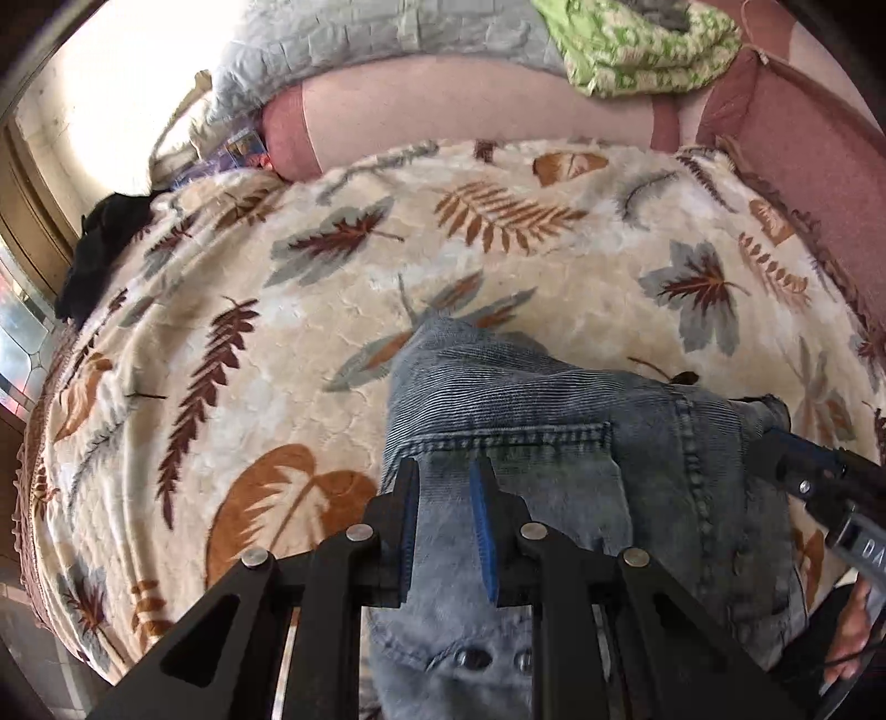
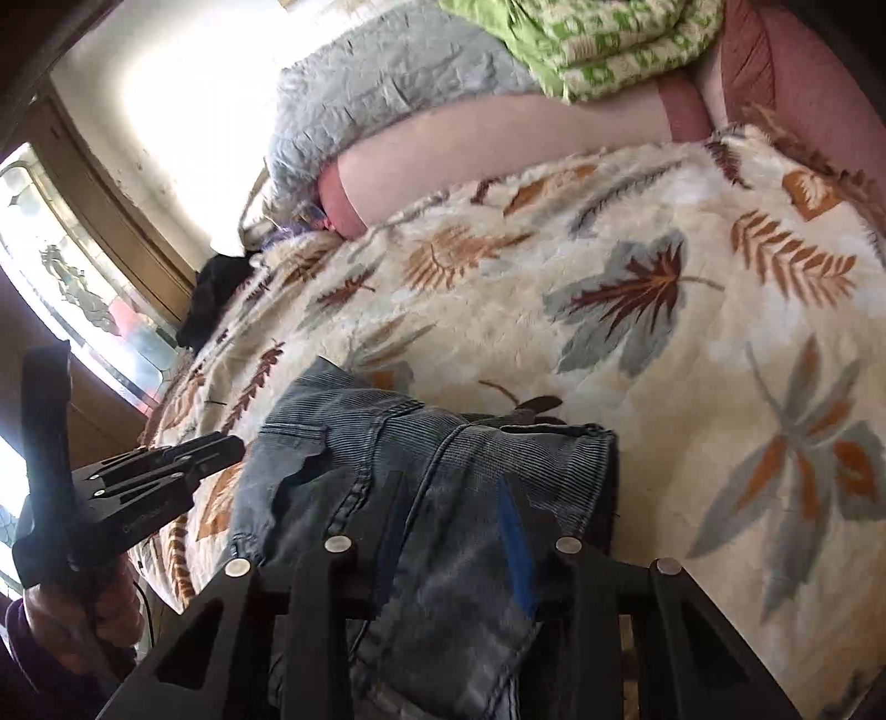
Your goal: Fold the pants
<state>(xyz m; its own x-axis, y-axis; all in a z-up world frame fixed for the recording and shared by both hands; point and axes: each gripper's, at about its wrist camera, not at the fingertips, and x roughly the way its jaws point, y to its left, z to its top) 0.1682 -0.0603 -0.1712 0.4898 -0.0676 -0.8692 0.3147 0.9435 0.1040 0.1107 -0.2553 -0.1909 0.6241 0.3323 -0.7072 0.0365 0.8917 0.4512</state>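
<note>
Blue corduroy-like denim pants (image 1: 531, 410) lie bunched at the near edge of a bed, back pocket up; they also show in the right wrist view (image 2: 421, 443). My left gripper (image 1: 446, 471) hovers over the pocket seam with its jaws open and cloth showing between them. My right gripper (image 2: 451, 487) sits over the pants' middle seam, jaws open with fabric between them. The right gripper shows at the right edge of the left wrist view (image 1: 803, 459). The left gripper appears at the left of the right wrist view (image 2: 216, 448).
The bed carries a cream blanket with a leaf print (image 1: 498, 266). A pink pillow (image 1: 443, 116), a grey quilt (image 1: 360, 39) and a green patterned cloth (image 1: 648, 39) lie at the far end. A black garment (image 1: 105, 243) lies at the left edge beside a window.
</note>
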